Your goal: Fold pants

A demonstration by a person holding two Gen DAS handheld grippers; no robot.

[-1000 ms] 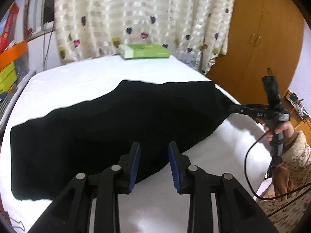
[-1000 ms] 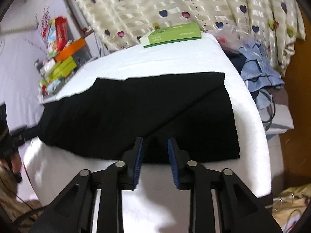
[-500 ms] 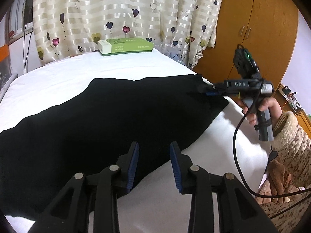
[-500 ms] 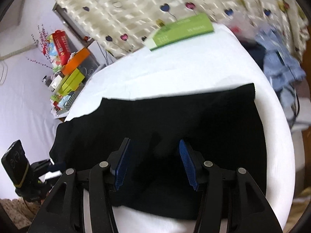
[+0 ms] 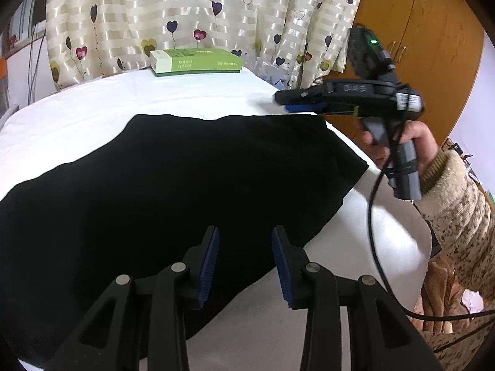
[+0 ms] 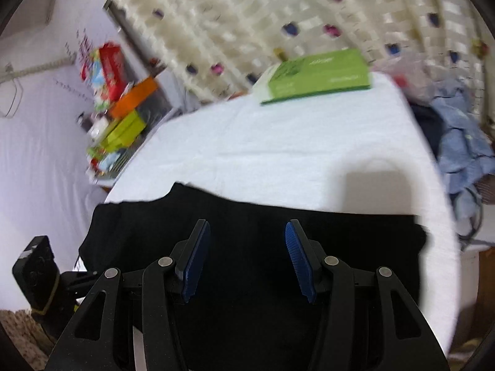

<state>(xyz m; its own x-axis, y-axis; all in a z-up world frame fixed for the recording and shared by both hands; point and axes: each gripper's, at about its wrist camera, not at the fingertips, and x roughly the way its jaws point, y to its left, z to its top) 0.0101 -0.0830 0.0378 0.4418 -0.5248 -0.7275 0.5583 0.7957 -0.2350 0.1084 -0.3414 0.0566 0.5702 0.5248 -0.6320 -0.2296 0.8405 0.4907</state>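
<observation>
Black pants [image 5: 173,179] lie flat on the white-covered table [image 5: 92,108]; they also show in the right wrist view [image 6: 263,247]. My left gripper [image 5: 244,256] is open and empty, low over the pants' near edge. My right gripper [image 6: 247,253] is open wide and empty above the pants. In the left wrist view the right gripper [image 5: 284,100] hovers above the pants' far right corner, held in a hand in a speckled sleeve.
A green box [image 5: 196,61] lies at the table's far edge before a heart-patterned curtain [image 5: 185,15]. Wooden cupboard doors [image 5: 433,46] stand to the right. Blue clothes [image 6: 464,151] are piled beside the table. Coloured boxes [image 6: 123,117] sit on a shelf at left.
My right gripper has opened wider, risen and moved toward the pants' far edge. My left gripper has shifted slightly and stays open.
</observation>
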